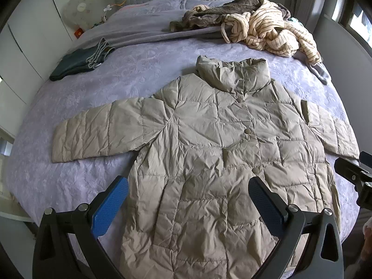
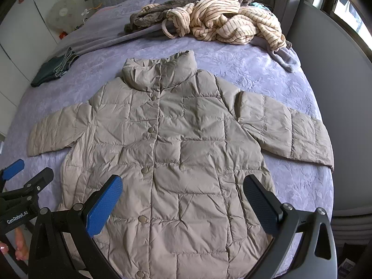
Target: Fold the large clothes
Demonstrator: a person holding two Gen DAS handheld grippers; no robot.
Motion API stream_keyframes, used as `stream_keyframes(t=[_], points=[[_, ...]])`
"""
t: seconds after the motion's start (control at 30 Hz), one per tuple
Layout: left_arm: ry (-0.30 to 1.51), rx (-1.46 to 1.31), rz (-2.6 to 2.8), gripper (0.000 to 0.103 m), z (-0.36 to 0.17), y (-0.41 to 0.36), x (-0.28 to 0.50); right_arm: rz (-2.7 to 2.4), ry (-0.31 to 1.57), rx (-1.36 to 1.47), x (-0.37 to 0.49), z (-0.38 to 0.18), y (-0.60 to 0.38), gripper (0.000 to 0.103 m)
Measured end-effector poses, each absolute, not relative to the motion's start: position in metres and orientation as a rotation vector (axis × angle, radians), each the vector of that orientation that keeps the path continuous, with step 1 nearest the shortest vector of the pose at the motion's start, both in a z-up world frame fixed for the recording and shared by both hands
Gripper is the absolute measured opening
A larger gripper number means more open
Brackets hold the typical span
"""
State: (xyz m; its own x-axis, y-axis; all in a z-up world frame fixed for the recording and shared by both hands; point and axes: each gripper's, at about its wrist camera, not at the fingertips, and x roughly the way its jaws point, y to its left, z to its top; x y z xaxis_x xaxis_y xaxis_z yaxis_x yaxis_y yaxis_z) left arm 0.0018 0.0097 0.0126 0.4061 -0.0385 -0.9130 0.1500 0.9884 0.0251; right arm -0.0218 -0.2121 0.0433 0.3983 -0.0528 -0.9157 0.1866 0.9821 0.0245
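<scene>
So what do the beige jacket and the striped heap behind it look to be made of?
Jacket: probably thin nylon or polyester shell with padded fill; slight sheen, fine crinkles, stitched puffy squares. Striped heap: looks like soft fleece or plush, matte, thick rounded folds; exact fibre unclear.

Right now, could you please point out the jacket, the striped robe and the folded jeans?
jacket [image 2: 167,139]: right wrist view, chest panel.
striped robe [image 2: 223,11]: right wrist view, bunched middle.
folded jeans [image 1: 76,64]: left wrist view, top layer.
</scene>
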Motion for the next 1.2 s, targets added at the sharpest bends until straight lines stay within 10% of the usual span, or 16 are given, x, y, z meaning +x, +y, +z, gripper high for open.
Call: stream_keyframes(t=[1.2], points=[[1.147,0.114,-0.116,0.103,0.0125,0.0080,0.0017,-0.154,1.154,0.129,-0.0210,0.0434,-0.2131,0.103]])
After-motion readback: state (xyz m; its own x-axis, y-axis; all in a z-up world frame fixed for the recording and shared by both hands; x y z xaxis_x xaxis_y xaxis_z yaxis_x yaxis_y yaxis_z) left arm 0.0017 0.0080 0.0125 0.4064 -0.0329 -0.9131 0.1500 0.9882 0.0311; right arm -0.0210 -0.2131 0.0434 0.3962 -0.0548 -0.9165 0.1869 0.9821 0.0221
